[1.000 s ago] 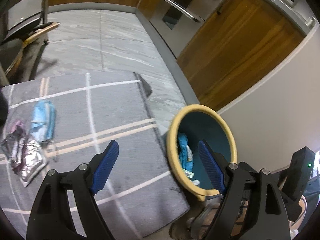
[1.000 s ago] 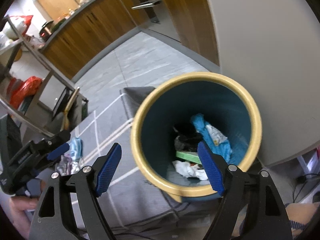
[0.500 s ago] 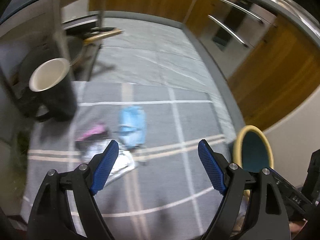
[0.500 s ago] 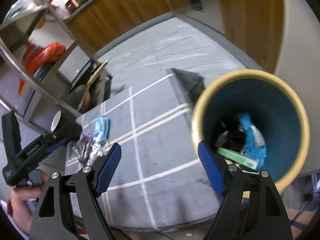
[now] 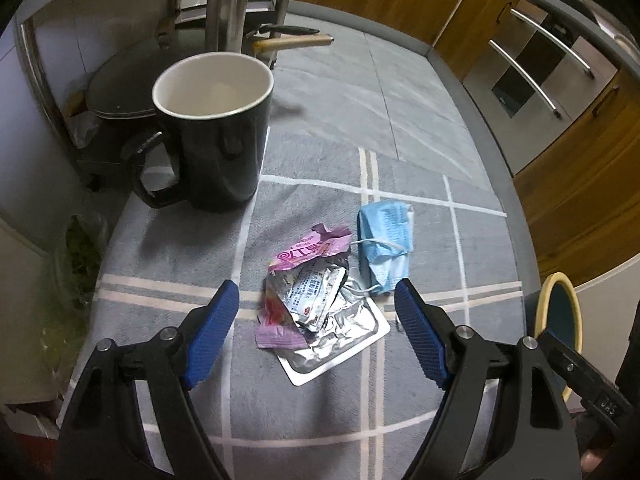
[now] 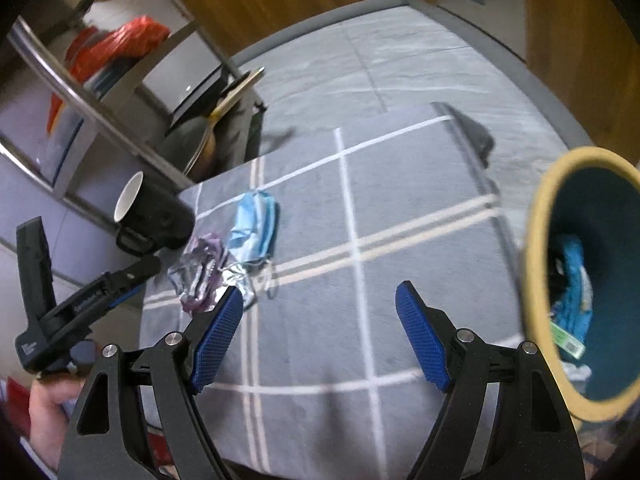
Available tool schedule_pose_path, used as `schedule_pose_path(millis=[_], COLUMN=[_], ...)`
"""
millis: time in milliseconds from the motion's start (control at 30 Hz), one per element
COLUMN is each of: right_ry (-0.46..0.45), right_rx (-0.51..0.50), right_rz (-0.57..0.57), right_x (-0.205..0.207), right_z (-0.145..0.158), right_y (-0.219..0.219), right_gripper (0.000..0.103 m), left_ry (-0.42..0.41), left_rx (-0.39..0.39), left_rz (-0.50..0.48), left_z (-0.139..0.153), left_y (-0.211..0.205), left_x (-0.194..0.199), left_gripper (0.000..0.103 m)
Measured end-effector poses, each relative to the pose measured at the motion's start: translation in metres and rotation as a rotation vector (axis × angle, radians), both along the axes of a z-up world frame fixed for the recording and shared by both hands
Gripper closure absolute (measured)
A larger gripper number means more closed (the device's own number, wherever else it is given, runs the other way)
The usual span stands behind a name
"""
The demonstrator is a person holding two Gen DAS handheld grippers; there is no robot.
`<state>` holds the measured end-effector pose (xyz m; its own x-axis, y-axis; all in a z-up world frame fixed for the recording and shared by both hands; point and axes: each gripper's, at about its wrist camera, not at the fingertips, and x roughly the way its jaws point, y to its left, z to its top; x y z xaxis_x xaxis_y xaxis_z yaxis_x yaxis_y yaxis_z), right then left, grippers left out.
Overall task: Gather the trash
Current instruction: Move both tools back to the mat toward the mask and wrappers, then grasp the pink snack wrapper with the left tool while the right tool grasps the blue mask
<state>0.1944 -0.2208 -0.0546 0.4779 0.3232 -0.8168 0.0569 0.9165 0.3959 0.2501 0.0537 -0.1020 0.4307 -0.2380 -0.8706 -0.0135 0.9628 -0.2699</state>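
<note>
On the grey checked tabletop cloth (image 5: 320, 412), the left tool (image 5: 316, 316) hovers with fingers spread wide around the crumpled foil wrapper (image 5: 320, 300), blue face mask (image 5: 384, 240) just beside it. The right tool (image 6: 318, 324) gapes empty near the yellow-rimmed bin (image 6: 536, 280).

Dim indoor light, fisheye-warped, slightly blurred edges

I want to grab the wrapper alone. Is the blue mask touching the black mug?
Apart. The left wrist view shows bare grey mat between the face mask and the black mug; the right wrist view agrees.
</note>
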Motion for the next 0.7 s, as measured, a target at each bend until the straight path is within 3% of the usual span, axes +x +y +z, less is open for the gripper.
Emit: schedule_pose_path(millis=[233,400,600,700], right_ry=[0.023,0.033,0.052,0.054], right_rx=[-0.004,-0.001,0.007,0.011], right_rz=[0.075,0.125,0.152,0.155], right_x=[0.04,0.064,0.087,0.097], right_z=[-0.017,-0.027,-0.043,-0.05], right_y=[0.028,0.048,0.069,0.077], right_gripper=[0.024,0.024,0.024,0.025], left_ry=[0.04,0.077,0.101,0.101], left_rx=[0.041,0.013,-0.027,-0.067], left_rz=[0.021,0.036,0.064,0.119], left_z=[-0.026,-0.043,-0.056,-0.057], left_y=[0.006,0.014,0.023,0.036], left_x=[0.013,0.018,0.018,0.016], left_gripper=[0.041,0.053,0.092,0.101])
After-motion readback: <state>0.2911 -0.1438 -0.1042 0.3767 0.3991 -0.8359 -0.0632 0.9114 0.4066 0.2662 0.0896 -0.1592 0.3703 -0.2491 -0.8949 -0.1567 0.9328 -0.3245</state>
